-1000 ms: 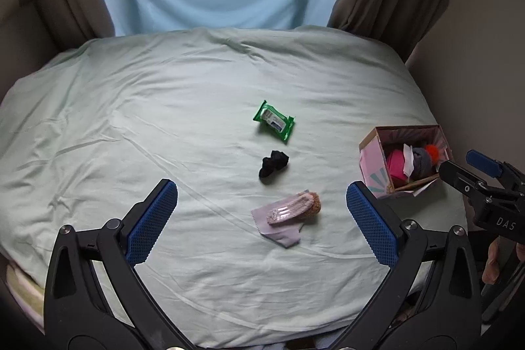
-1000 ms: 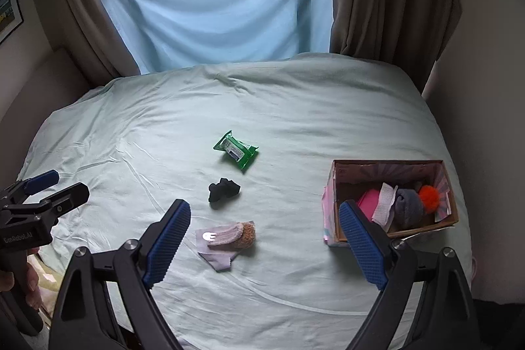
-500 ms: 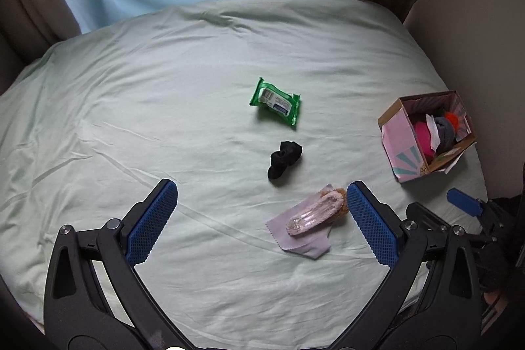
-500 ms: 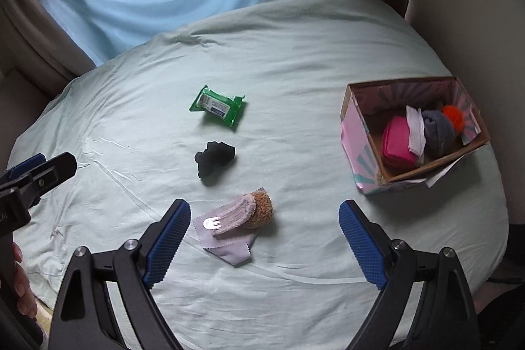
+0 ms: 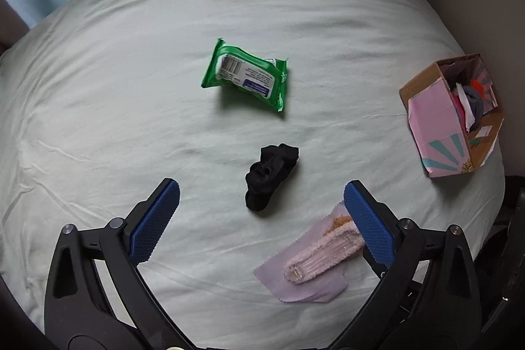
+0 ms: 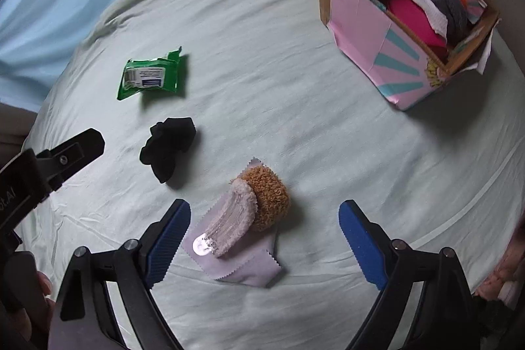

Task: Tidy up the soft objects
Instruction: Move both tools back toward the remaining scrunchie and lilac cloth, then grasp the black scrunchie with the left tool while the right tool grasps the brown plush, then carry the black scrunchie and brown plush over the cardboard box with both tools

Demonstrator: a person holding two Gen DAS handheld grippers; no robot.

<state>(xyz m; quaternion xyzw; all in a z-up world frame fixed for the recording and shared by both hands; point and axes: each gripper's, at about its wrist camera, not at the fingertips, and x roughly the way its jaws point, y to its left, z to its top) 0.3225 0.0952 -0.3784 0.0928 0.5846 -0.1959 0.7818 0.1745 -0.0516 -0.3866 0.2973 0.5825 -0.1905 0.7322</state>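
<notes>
On the bed sheet (image 6: pixel 295 87), a pink fuzzy sock (image 6: pixel 234 220) lies diagonally, clip end nearest. Right gripper (image 6: pixel 262 238) is wide apart, empty. Left gripper (image 5: pixel 261 218) is closing, empty.

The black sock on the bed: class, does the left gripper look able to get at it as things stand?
Probably yes. The black sock lies alone on the sheet, just ahead of the left gripper, with nothing on top of it. The jaws are closing slightly but empty, and wider than the sock.
</notes>
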